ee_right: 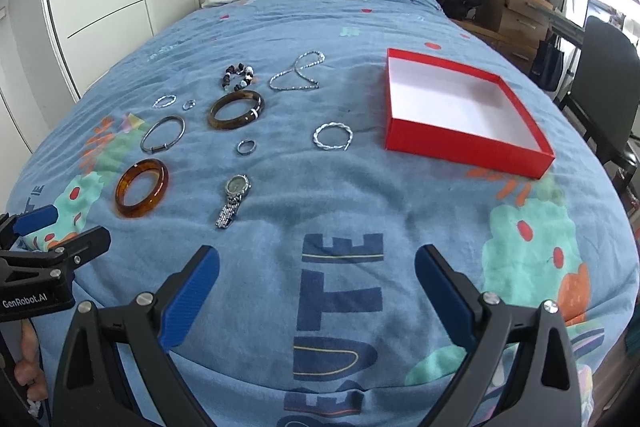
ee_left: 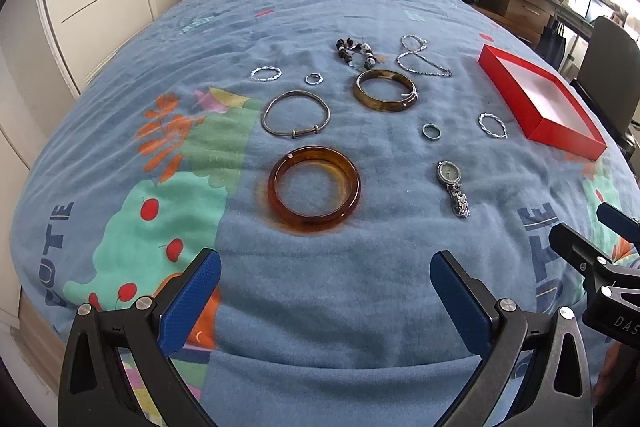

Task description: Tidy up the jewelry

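Left wrist view: the left gripper (ee_left: 325,293) hangs wide apart and empty over a blue bedspread (ee_left: 320,307), the amber bangle (ee_left: 314,189) just ahead and the watch (ee_left: 453,187) to its right. The soft, wrinkled cover could let thin rings sink or slide from a pinch — a likely fumble.

Right wrist view: the right gripper (ee_right: 318,291) is likewise spread and bare. The empty red box (ee_right: 460,143) sits ahead to the right, well apart from the jewelry — a long carry.
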`<state>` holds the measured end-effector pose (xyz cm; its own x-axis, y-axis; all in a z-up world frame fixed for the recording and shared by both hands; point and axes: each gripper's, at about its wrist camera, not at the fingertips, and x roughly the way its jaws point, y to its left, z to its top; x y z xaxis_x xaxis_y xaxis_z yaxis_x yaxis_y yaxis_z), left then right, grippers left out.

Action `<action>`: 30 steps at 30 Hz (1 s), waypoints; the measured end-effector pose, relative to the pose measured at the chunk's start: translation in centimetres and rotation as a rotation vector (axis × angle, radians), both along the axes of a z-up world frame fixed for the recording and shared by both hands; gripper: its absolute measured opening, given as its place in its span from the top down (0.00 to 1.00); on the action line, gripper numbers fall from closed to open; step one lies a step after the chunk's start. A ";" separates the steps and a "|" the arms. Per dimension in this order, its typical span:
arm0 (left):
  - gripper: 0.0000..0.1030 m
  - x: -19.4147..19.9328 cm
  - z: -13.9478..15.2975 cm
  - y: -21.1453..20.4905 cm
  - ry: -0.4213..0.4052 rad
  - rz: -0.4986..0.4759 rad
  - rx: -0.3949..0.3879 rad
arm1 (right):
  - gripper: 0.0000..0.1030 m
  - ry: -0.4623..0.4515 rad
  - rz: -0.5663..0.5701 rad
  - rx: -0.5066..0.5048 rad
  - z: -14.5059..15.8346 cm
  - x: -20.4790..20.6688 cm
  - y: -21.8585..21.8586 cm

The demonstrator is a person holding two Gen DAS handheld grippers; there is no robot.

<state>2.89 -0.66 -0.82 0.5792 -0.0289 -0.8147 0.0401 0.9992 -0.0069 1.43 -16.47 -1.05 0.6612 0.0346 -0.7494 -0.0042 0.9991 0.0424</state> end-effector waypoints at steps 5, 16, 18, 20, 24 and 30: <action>0.01 0.8 -0.5 -0.1 0.012 -0.008 -0.003 | 0.03 0.013 0.009 0.021 -0.5 1.0 0.0; 0.01 2.9 -1.1 1.5 0.024 0.004 -0.010 | 0.05 0.004 0.034 0.035 -0.7 2.8 0.1; 0.01 3.3 -1.3 1.7 0.027 -0.004 -0.021 | 0.06 0.004 0.038 0.044 -0.8 2.9 0.1; 0.01 3.8 -1.5 2.0 0.029 -0.008 -0.028 | 0.06 0.003 0.044 0.047 -0.8 3.2 0.2; 0.01 5.0 -2.2 2.6 0.040 -0.007 -0.042 | 0.07 0.002 0.069 0.056 -0.8 3.8 0.8; 0.01 6.5 -3.0 3.2 0.055 -0.012 -0.068 | 0.16 0.004 0.095 0.062 -0.9 4.9 1.5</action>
<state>9.38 2.51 -3.82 0.5325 -0.0917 -0.8415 0.0500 0.9958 -0.0769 6.29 -15.00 -1.92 0.6501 0.1433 -0.7462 -0.0983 0.9897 0.1045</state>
